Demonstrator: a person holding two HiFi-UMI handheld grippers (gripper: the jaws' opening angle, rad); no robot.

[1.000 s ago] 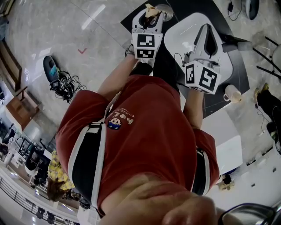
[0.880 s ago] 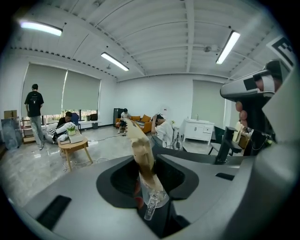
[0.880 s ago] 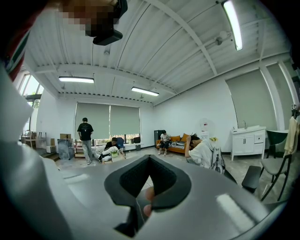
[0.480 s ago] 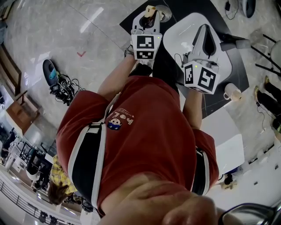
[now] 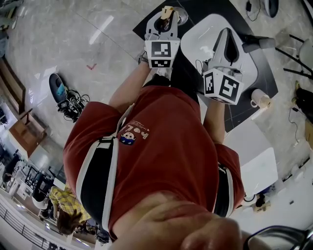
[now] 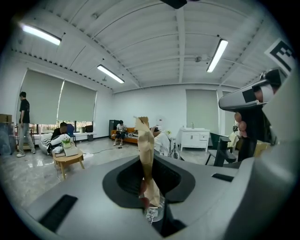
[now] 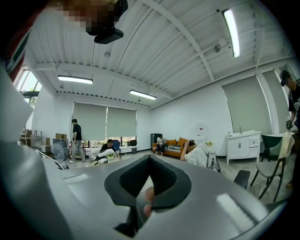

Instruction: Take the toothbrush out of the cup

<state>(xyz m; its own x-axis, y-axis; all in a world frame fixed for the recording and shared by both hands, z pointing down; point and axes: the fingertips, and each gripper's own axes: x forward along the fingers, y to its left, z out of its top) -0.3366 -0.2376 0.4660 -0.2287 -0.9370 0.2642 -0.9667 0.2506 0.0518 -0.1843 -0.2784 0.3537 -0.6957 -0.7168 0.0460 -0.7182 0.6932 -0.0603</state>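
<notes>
My left gripper [image 5: 167,18] is at the top of the head view, over the black mat [image 5: 205,7]. Its jaws have just been closing and are now shut on a tan toothbrush [image 6: 146,154], which stands upright between them. The brush's lower end sits at the mouth of a clear cup [image 6: 153,213]. In the head view the cup [image 5: 182,16] shows just right of the brush [image 5: 167,11]. My right gripper [image 5: 229,35] hovers over the white table [image 5: 205,29], shut with nothing in it [image 7: 143,206].
A paper cup [image 5: 259,99] stands on the mat at the right. Chairs and black frames [image 5: 293,58] line the right side. A bag with cables [image 5: 66,95] lies on the floor at the left. Several people sit or stand far across the room.
The left gripper's jaws have drawn in around the toothbrush and the gripper has lifted a little. The right gripper has stayed where it was.
</notes>
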